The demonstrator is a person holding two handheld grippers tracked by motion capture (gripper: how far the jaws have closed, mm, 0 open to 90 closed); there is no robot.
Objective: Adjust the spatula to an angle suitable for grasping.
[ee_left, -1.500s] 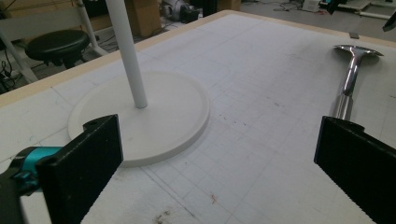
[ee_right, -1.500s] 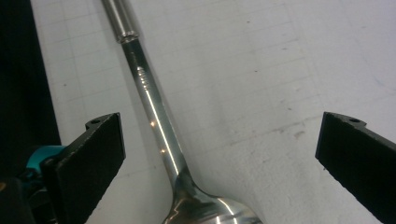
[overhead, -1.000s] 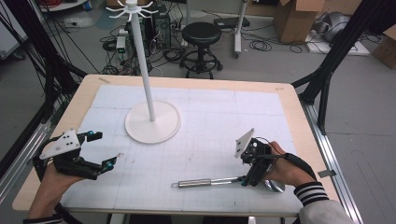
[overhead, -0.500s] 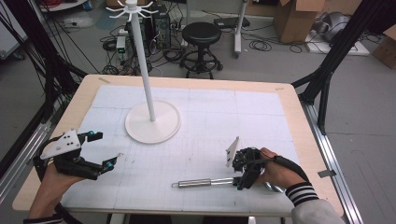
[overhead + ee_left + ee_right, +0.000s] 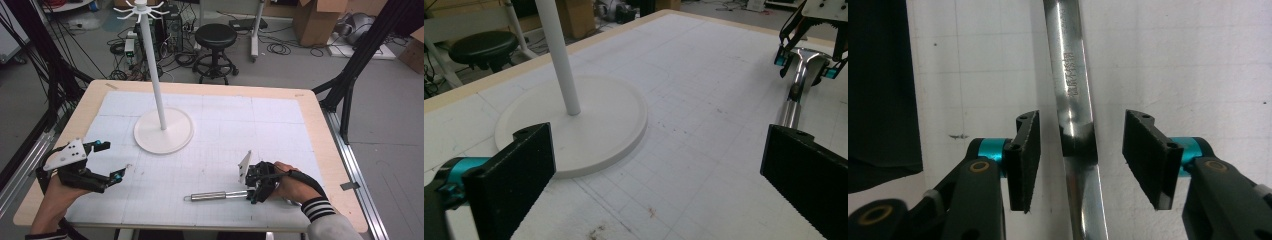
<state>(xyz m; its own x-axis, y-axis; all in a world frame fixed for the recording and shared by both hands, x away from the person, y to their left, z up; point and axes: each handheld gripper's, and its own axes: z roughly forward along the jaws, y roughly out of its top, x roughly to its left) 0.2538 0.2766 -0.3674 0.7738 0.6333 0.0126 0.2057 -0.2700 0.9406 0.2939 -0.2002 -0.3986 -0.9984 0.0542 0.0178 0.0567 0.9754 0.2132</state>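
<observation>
A shiny metal utensil (image 5: pixel 215 195) lies on the white gridded mat near the table's front edge, its tubular handle pointing left. My right gripper (image 5: pixel 254 191) is lowered over the utensil's flat neck, open. In the right gripper view the neck (image 5: pixel 1075 90) runs between the two pads of my right gripper (image 5: pixel 1078 135) with a gap on each side. My left gripper (image 5: pixel 114 160) hovers open at the front left with nothing between its jaws. From the left gripper (image 5: pixel 664 170) view, the utensil (image 5: pixel 796 90) and the right gripper (image 5: pixel 806 62) lie far right.
A white hook stand (image 5: pixel 163 131) with a tall pole and round base stands on the mat's left centre, also seen as a stand (image 5: pixel 609 115) in the left gripper view. Beyond the wooden table rim (image 5: pixel 200 87) are a black stool (image 5: pixel 215 37), cables and cardboard boxes (image 5: pixel 315 20).
My right gripper has moved left and dropped down over the utensil's neck. The left gripper and the utensil have stayed put.
</observation>
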